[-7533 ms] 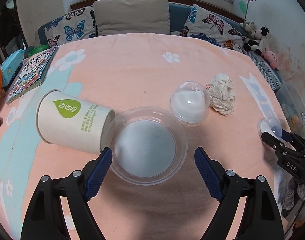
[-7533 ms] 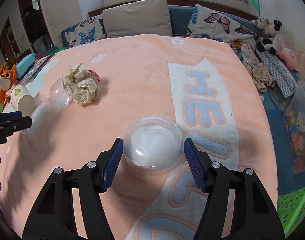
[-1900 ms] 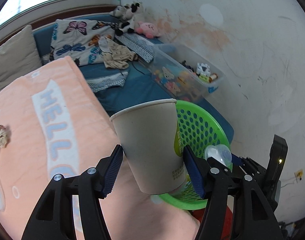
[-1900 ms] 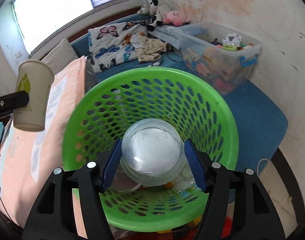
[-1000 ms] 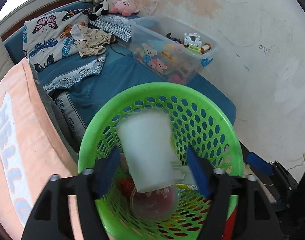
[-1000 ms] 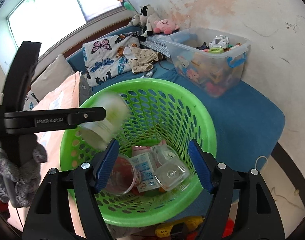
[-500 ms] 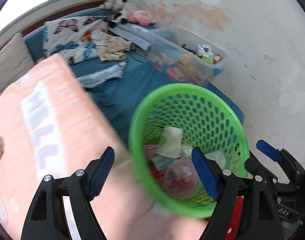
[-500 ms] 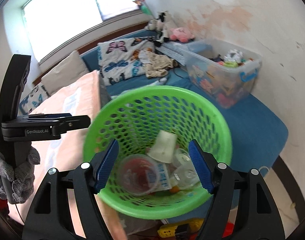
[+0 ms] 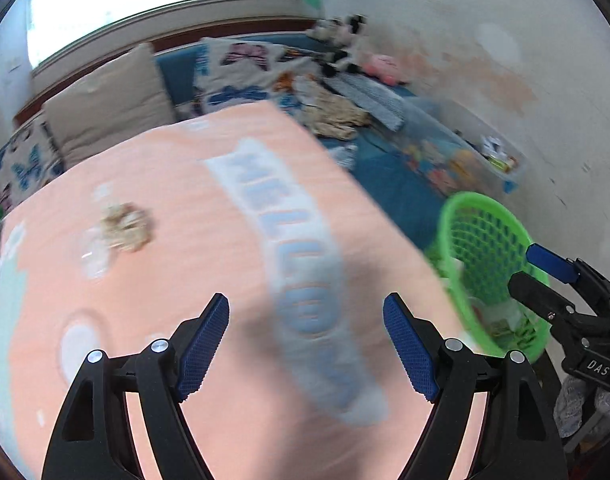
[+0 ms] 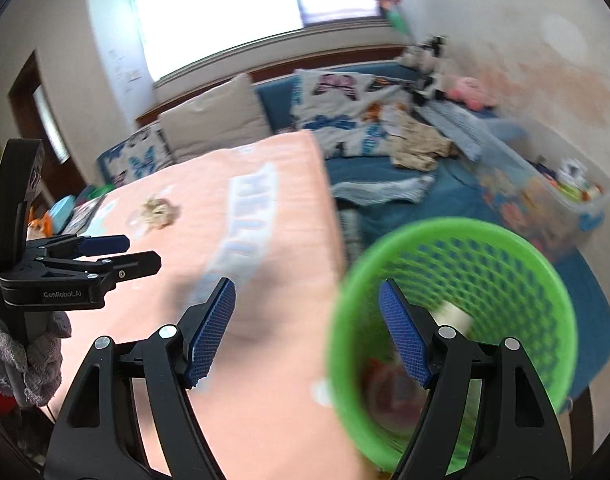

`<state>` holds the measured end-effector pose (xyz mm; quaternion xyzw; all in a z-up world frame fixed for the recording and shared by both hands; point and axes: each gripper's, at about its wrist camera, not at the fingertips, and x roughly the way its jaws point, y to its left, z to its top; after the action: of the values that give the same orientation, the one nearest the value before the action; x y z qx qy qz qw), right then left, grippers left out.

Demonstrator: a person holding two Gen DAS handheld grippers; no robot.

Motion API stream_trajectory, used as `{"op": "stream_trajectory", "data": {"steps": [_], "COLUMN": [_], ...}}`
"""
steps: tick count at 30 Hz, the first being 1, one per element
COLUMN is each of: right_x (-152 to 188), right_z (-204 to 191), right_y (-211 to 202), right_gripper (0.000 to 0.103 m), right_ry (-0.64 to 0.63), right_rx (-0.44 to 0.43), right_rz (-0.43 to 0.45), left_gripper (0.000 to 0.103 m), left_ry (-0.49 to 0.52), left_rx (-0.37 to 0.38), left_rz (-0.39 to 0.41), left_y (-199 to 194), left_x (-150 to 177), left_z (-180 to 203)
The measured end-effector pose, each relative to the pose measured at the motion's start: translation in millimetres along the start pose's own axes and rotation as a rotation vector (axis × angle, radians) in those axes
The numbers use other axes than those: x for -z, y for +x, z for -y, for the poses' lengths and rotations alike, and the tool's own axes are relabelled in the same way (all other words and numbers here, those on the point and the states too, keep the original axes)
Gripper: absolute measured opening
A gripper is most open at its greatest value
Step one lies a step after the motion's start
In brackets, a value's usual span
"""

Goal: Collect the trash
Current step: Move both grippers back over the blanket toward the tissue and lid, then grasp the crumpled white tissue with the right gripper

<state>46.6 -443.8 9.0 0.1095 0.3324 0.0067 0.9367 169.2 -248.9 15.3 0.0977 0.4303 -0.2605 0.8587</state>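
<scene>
Crumpled paper (image 9: 125, 227) (blurred) lies beside clear lid (image 9: 92, 257).

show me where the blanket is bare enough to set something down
Bare: the orange blanket between the crumpled paper and the blue lettering, and the near part in front of the left gripper. Crowded: around the paper with its clear lid, and the green basket.

A home bedroom is shown. A bed (image 9: 177, 208) with pillows (image 10: 217, 120) is seen under a window (image 10: 225, 12). Soft toys (image 9: 341, 40) are lined along the wall.
</scene>
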Motion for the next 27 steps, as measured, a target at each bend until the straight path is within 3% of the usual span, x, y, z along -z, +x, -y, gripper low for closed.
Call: {"op": "stream_trajectory", "data": {"steps": [15,27], "right_x": [-52,-72], "right_z": [-125,-210], "right_y": [96,184], "right_gripper": [0.076,0.073], "right_ry": [-0.188,-0.298], "right_rx": [-0.211,-0.287], "right_rz": [-0.1,-0.173], "left_gripper": [0.077,0.077], "left_ry": [-0.22,-0.301], "left_rx": [-0.231,-0.275], "left_rz": [-0.013,-0.047], "left_y": [-34,-30], "left_x": [41,57], "left_z": [-159,-218]}}
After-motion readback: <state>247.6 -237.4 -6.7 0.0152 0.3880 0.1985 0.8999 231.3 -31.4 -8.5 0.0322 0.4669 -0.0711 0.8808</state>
